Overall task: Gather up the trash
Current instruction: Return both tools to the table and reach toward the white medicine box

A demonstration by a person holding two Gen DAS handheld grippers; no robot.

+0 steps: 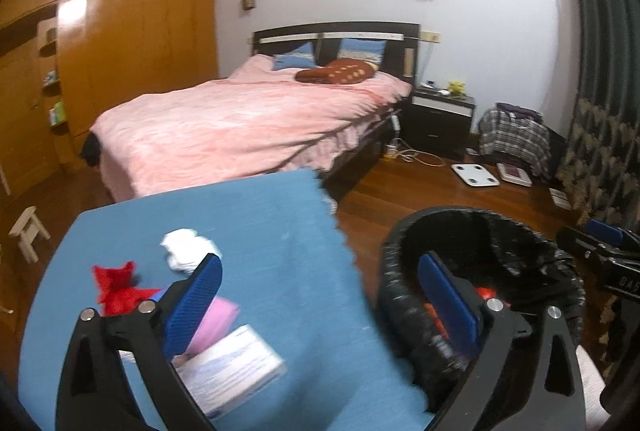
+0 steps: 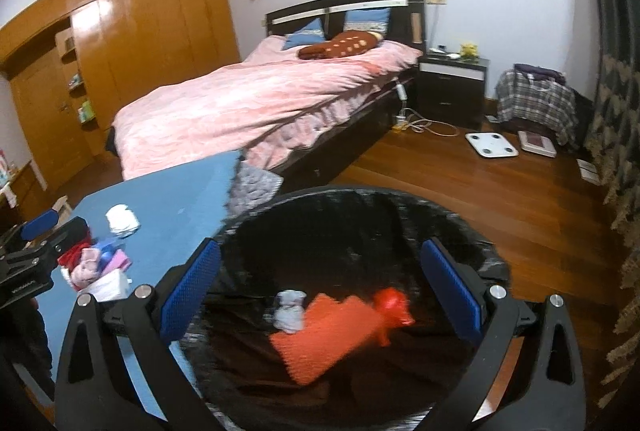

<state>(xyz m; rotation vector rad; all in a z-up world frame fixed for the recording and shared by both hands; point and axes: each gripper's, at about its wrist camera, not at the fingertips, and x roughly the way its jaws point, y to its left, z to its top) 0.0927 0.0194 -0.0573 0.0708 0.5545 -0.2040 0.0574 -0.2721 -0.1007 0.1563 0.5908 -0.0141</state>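
Observation:
A black-lined trash bin (image 2: 360, 207) stands right of a blue-covered table (image 1: 260, 231). Inside it lie an orange cloth (image 2: 324, 335), a red scrap (image 2: 390, 305) and a grey-white wad (image 2: 289, 311). On the table lie a white crumpled tissue (image 1: 186, 247), a red crumpled piece (image 1: 116, 285), a pink item (image 1: 218, 319) and a white box (image 1: 232, 367). My left gripper (image 1: 320, 307) is open and empty, spanning the table edge and the bin rim (image 1: 400, 251). My right gripper (image 2: 320, 291) is open and empty above the bin.
A bed with a pink cover (image 1: 248, 119) stands behind the table. A nightstand (image 1: 440, 115), a white scale (image 1: 476, 175) and a chair with plaid cloth (image 1: 516, 135) are at the back right. A wooden wardrobe (image 1: 132, 43) and small stool (image 1: 28, 231) are left.

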